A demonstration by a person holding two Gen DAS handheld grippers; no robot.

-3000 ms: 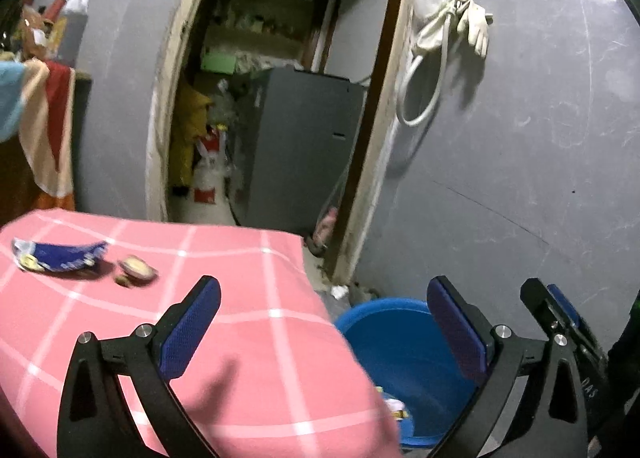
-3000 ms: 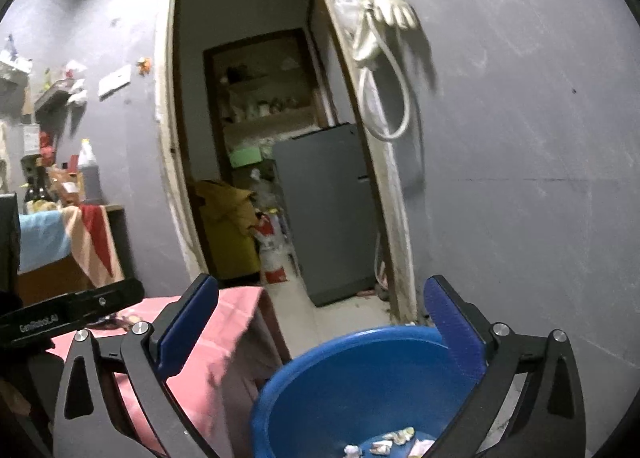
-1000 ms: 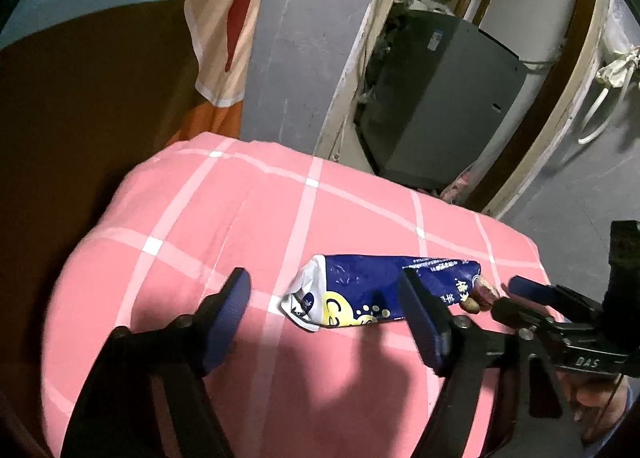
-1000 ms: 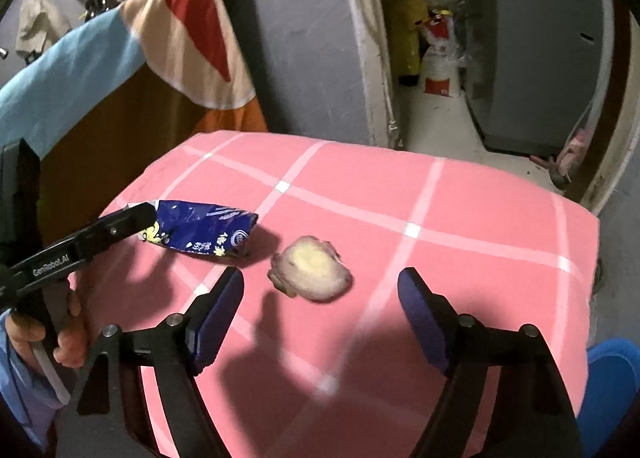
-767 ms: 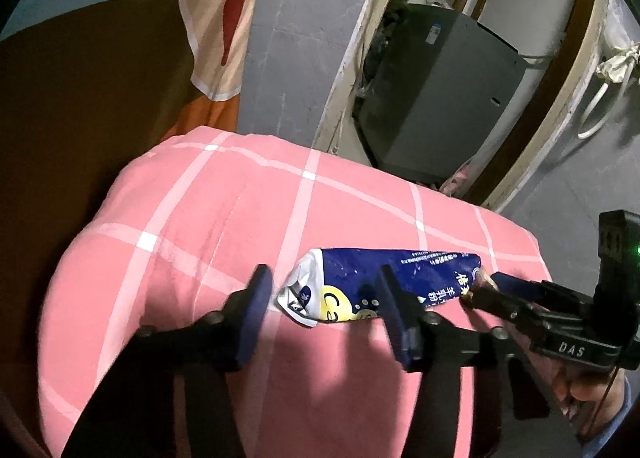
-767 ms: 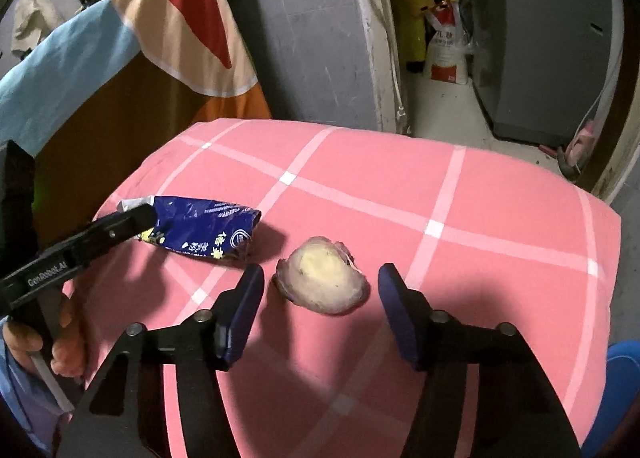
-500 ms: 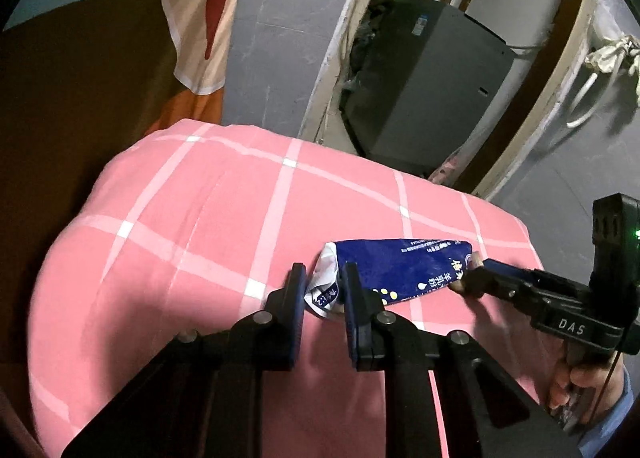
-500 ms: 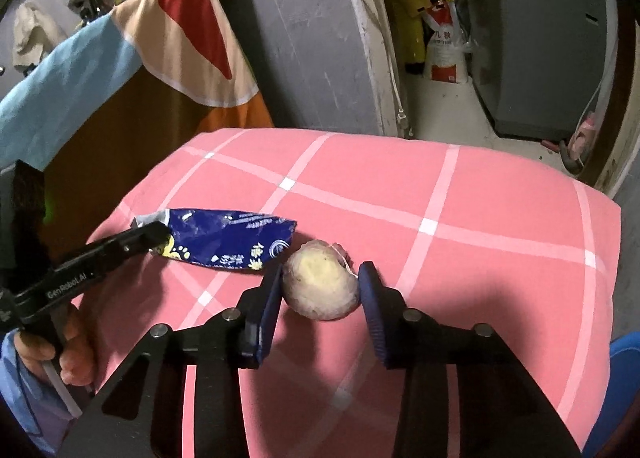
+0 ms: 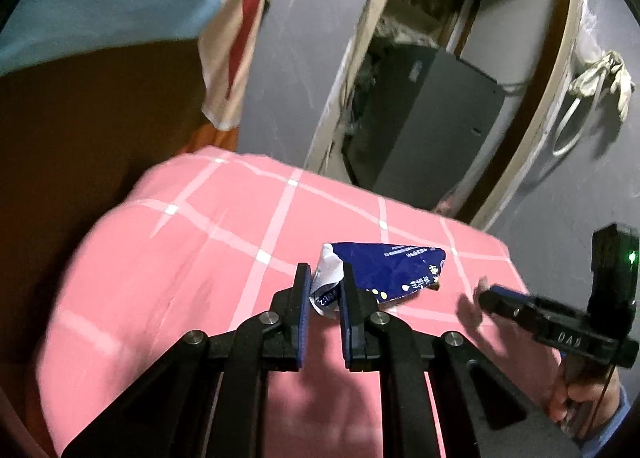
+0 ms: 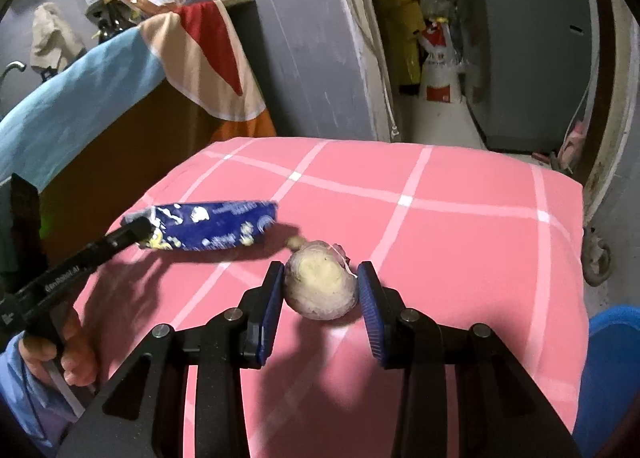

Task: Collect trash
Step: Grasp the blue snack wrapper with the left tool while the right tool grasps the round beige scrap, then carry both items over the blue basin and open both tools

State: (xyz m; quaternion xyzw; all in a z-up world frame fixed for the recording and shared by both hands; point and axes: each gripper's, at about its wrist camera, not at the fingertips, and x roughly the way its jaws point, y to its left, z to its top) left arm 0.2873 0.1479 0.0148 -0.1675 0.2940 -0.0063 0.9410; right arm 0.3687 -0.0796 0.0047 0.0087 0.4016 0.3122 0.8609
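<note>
On the pink checked cloth (image 9: 224, 242), seen from the left wrist camera, the left gripper (image 9: 325, 290) has its blue pads clamped on the white torn end of a blue snack wrapper (image 9: 384, 272). The wrapper's far end stretches toward the cloth's right side, where the right gripper (image 9: 486, 294) reaches in, held by a hand (image 9: 580, 394).

From the right wrist camera, over the same cloth, the right gripper's pads press both sides of a pale round vegetable scrap (image 10: 320, 288). The wrapper hangs just left of it. A blue basin (image 10: 612, 374) sits beyond the cloth's right edge.
</note>
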